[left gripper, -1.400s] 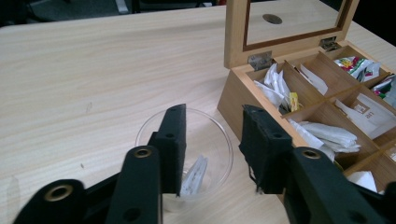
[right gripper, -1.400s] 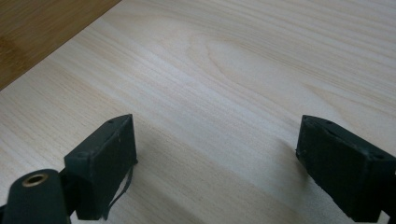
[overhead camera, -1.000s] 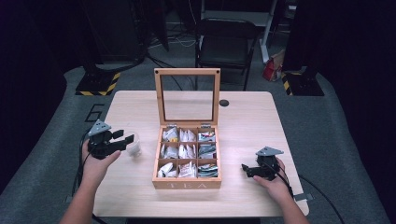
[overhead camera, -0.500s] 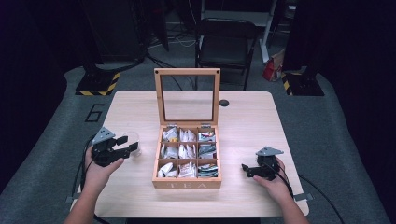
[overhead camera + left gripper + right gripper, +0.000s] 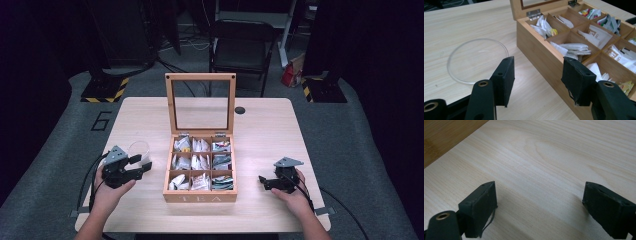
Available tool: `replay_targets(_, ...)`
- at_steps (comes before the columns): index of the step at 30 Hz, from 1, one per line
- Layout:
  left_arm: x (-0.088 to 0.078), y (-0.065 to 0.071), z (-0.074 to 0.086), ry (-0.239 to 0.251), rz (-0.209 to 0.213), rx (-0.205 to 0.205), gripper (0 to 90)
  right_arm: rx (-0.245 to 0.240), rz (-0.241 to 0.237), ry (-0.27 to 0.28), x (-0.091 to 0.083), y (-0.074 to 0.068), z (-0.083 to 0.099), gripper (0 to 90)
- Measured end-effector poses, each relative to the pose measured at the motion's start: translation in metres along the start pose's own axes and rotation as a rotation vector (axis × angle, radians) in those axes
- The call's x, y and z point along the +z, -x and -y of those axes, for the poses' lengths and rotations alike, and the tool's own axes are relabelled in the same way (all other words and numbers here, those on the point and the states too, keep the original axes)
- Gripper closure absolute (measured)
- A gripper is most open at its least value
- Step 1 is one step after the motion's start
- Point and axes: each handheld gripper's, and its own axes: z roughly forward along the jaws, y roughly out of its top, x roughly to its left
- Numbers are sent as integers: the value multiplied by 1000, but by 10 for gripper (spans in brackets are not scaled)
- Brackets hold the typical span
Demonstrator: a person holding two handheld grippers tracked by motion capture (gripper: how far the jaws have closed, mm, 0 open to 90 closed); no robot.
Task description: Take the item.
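Both my claws are spread wide, holding nothing – left gripper (image 5: pixel 535 77) by the clear plastic lid (image 5: pixel 477 61), right gripper (image 5: pixel 540 211) over bare table (image 5: pixel 554 157). That lid looks light, thin and slippery – I'd pinch its rim beside the tea box (image 5: pixel 200 192).

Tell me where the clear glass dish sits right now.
In the high view the clear dish lies on the table's left side, between the open tea box and the table's left edge, just beyond the open left gripper.
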Motion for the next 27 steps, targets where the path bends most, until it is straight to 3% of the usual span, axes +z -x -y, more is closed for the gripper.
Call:
replay_targets(3,4,4,5,-17,16,26,436,1,0,0,0,0,0,114)
replay_targets(10,9,7,13,-31,37,22,436,-3,0,1,0,0,0,114)
replay_targets(16,15,8,20,-60,41,50,436,1,0,0,0,0,0,114)
replay_targets(24,19,6,28,-81,32,58,436,1,0,0,0,0,0,114)
replay_targets(27,21,5,31,-97,38,37,436,0,0,0,0,0,0,114)
